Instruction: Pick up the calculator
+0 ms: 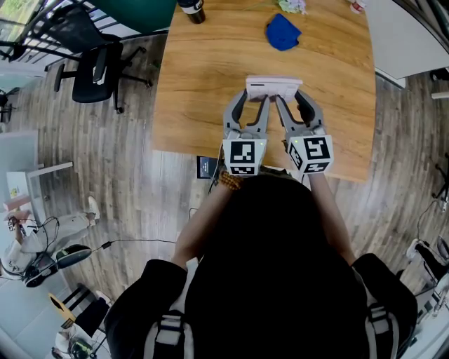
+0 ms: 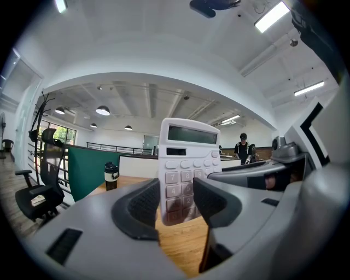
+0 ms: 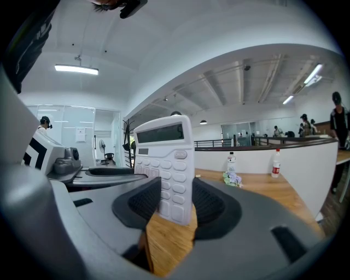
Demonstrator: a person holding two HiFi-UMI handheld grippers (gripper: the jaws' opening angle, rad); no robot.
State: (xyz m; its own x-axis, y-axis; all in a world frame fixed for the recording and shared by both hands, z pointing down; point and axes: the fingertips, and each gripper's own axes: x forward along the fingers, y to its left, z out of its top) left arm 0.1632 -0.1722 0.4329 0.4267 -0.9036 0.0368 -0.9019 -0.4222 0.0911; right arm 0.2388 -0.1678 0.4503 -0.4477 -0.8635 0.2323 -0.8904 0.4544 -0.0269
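- Left gripper (image 1: pixel 257 93) reaches forward from an outstretched forearm (image 1: pixel 202 226), jaws parted.
- Right gripper (image 1: pixel 290 94) sits just beside it, jaws likewise parted; neither seems clamped on the calculator (image 1: pixel 273 85).

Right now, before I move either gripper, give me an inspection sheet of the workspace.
Surface: wooden table.
Job's things: white calculator upright between the two grippers, keys facing them; whether its lower edge touches the table is unclear.
Clutter: blue cloth, dark bottle and a flower-like bundle near the far edge.
Grippers: left gripper and right gripper side by side; fingers apart on both, the calculator across each gap, no pinch visible.
Cables: one cable on the floor at left; nothing seen on the table.
Surroundings: office chair left of the table, white desk at right, a person standing far off.
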